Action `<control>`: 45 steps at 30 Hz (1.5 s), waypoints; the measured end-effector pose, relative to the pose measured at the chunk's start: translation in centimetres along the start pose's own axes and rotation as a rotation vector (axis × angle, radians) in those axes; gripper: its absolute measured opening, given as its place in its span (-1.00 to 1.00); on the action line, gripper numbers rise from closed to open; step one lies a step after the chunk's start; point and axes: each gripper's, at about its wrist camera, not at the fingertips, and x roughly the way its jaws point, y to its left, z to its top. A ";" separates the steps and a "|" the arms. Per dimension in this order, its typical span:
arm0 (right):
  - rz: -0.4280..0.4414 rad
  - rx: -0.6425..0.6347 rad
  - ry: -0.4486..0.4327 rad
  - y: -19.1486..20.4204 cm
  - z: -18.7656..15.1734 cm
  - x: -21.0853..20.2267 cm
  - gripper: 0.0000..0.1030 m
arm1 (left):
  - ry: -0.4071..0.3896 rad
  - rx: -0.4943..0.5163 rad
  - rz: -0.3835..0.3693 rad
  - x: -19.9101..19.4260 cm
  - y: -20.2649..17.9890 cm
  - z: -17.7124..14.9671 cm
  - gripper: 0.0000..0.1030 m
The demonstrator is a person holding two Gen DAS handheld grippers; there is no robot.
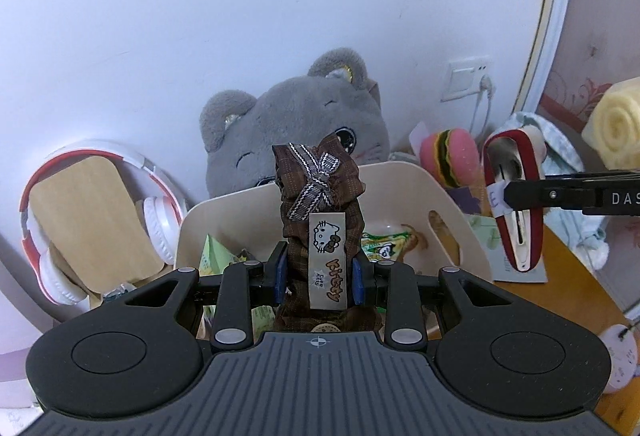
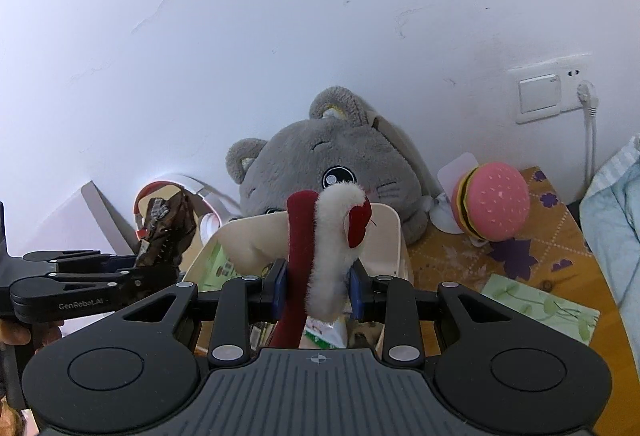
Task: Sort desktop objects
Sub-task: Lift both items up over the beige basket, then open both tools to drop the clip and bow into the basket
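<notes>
My left gripper (image 1: 319, 274) is shut on a brown plaid hair clip (image 1: 320, 204) with a striped bow and a Hello Kitty tag, held upright above a cream storage bin (image 1: 452, 204). My right gripper (image 2: 318, 292) is shut on a red and white fluffy hair clip (image 2: 328, 236), also above the cream bin (image 2: 384, 240). In the left wrist view the right gripper (image 1: 506, 196) comes in from the right with the red clip (image 1: 516, 204). In the right wrist view the left gripper (image 2: 138, 264) holds the brown clip (image 2: 168, 232) at the left.
A grey plush cat (image 1: 304, 124) leans on the wall behind the bin. Red and white headphones (image 1: 56, 220) on a wooden board stand at the left. A pink plush burger (image 2: 492, 200) sits on the patterned table (image 2: 520, 260). Snack packets (image 1: 384, 244) lie in the bin.
</notes>
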 end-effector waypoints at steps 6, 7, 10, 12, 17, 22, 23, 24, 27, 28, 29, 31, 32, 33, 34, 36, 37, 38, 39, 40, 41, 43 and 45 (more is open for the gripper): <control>-0.010 -0.034 0.035 0.5 0.6 3.3 -0.44 | 0.050 -0.002 0.035 3.7 -0.8 -0.3 -0.40; -0.012 -0.039 0.043 0.5 0.6 3.8 -0.44 | 0.061 0.005 0.042 4.4 -1.0 -0.4 -0.40; -0.021 -0.060 0.072 0.6 0.7 5.3 -0.44 | 0.084 0.012 0.056 6.1 -1.2 -1.0 -0.40; -0.033 -0.079 0.088 0.7 0.6 6.3 -0.44 | 0.104 0.000 0.065 7.2 -1.1 -1.3 -0.40; -0.058 -0.114 0.138 0.7 0.1 8.8 -0.44 | 0.166 -0.022 0.066 9.7 -0.9 -2.0 -0.40; -0.081 -0.171 0.200 1.3 -0.9 10.9 -0.44 | 0.238 -0.005 0.068 11.7 -1.0 -2.6 -0.40; -0.085 -0.182 0.211 1.4 -1.0 11.2 -0.44 | 0.252 -0.007 0.069 12.1 -1.0 -2.7 -0.40; -0.091 -0.198 0.226 1.7 -1.3 11.6 -0.43 | 0.266 -0.010 0.069 12.4 -1.0 -2.8 -0.39; -0.111 -0.237 0.261 2.2 -1.8 12.4 -0.42 | 0.275 -0.031 0.073 12.6 -0.9 -3.0 -0.32; -0.120 -0.248 0.276 2.3 -2.0 12.7 -0.40 | 0.272 -0.034 0.069 12.5 -0.8 -3.0 -0.22; -0.126 -0.254 0.289 2.4 -2.1 12.9 -0.39 | 0.267 -0.034 0.068 12.3 -0.8 -2.9 -0.15; -0.134 -0.256 0.301 2.4 -2.4 13.1 -0.38 | 0.250 -0.024 0.077 12.0 -0.8 -3.1 0.15; -0.139 -0.266 0.295 2.5 -2.5 12.9 -0.15 | 0.240 -0.019 0.082 11.8 -0.8 -3.1 0.19; -0.150 -0.278 0.289 2.6 -2.5 12.8 -0.12 | 0.231 -0.019 0.084 11.6 -0.6 -3.2 0.24; -0.154 -0.280 0.284 2.7 -2.5 12.7 -0.02 | 0.227 -0.021 0.082 11.5 -0.5 -3.3 0.27; -0.156 -0.280 0.273 3.0 -2.4 12.5 0.21 | 0.229 -0.028 0.081 11.3 -0.2 -3.5 0.30; -0.156 -0.283 0.262 3.1 -2.3 12.3 0.32 | 0.231 -0.029 0.084 11.3 -0.1 -3.7 0.31; -0.165 -0.290 0.252 3.3 -2.3 12.1 0.41 | 0.230 -0.028 0.086 11.2 0.0 -3.8 0.32; -0.175 -0.294 0.246 3.4 -2.2 11.9 0.46 | 0.229 -0.027 0.087 11.1 0.1 -4.0 0.32; -0.179 -0.294 0.241 3.6 -2.2 11.7 0.51 | 0.228 -0.027 0.087 11.0 0.2 -4.0 0.33; -0.178 -0.293 0.236 3.6 -2.1 11.5 0.53 | 0.227 -0.028 0.087 10.8 0.4 -4.0 0.33; -0.186 -0.285 0.230 3.8 -2.1 11.3 0.68 | 0.222 -0.028 0.084 10.4 0.6 -4.0 0.34; -0.189 -0.274 0.210 3.9 -2.1 10.9 0.82 | 0.215 -0.029 0.085 9.9 0.9 -4.0 0.35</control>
